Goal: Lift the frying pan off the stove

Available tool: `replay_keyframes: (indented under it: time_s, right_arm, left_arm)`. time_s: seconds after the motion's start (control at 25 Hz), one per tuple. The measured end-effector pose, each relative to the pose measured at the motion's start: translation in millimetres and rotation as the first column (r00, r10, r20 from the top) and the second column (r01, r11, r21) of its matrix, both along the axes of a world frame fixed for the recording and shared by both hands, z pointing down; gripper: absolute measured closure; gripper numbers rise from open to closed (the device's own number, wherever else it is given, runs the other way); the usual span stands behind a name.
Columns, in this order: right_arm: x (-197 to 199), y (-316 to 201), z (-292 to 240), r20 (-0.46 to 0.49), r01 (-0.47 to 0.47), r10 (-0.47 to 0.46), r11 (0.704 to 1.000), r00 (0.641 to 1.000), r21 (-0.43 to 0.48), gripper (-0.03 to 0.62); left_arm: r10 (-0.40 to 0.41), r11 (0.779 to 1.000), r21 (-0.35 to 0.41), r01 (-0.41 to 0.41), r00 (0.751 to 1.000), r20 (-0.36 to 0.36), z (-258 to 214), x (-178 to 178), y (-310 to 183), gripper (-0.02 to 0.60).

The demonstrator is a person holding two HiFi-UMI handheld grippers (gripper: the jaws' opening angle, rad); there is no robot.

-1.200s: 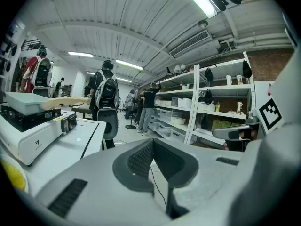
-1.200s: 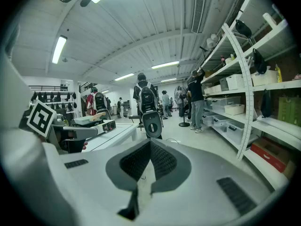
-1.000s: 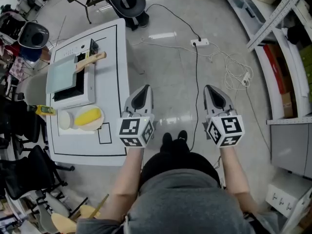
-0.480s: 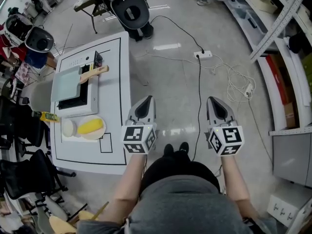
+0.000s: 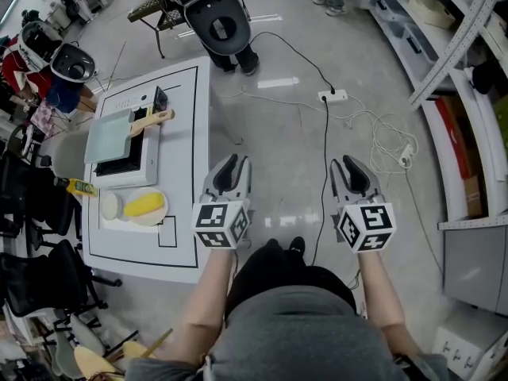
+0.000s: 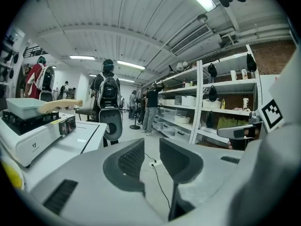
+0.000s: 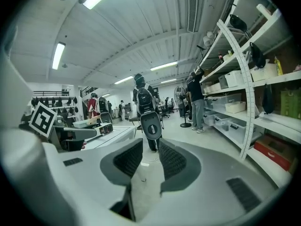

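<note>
Both grippers are held over the floor. The jaws of my left gripper and my right gripper are parting, and neither pair has anything between its pads. The frying pan is pale and square with a wooden handle. It sits on the white stove, which stands on the white table ahead and to my left, well apart from both grippers. A plate just beside the stove, on the side nearer me, carries a yellow item.
</note>
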State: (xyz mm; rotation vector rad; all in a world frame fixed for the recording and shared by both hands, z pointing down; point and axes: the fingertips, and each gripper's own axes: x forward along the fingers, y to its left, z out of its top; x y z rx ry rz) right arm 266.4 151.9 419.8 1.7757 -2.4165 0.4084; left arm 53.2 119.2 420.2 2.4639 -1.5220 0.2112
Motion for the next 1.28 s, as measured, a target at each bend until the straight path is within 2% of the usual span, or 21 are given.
replay_keyframes:
  time_s: [0.24, 0.6, 0.84, 1.28]
  right_arm:
    - [9.6, -6.8, -0.4, 0.022, 0.02, -0.02, 1.0, 1.0, -0.009, 0.442]
    - [14.9, -51.1, 5.0, 0.05, 0.004, -0.002, 1.0, 0.999, -0.024, 0.41]
    - [10.4, -111.2, 11.8, 0.052, 0.017, -0.015, 0.999, 0.999, -0.035, 0.407]
    - [-27.4, -244.7, 8.4, 0.048, 0.056, -0.053, 0.997, 0.997, -0.049, 0.407]
  left_arm:
    - [-0.014, 1.0, 0.0, 0.014, 1.0, -0.01, -2.5, 3.1, -9.6, 0.45]
    - [-0.016, 1.0, -0.017, 0.016, 1.0, -0.006, 7.1, 5.6, -59.9, 0.438]
    - [-0.027, 0.999, -0.039, 0.026, 1.0, -0.005, 24.2, 3.4, -120.1, 0.434]
    - [-0.092, 0.994, -0.067, 0.091, 0.996, -0.004, 34.7, -40.8, -234.0, 0.434]
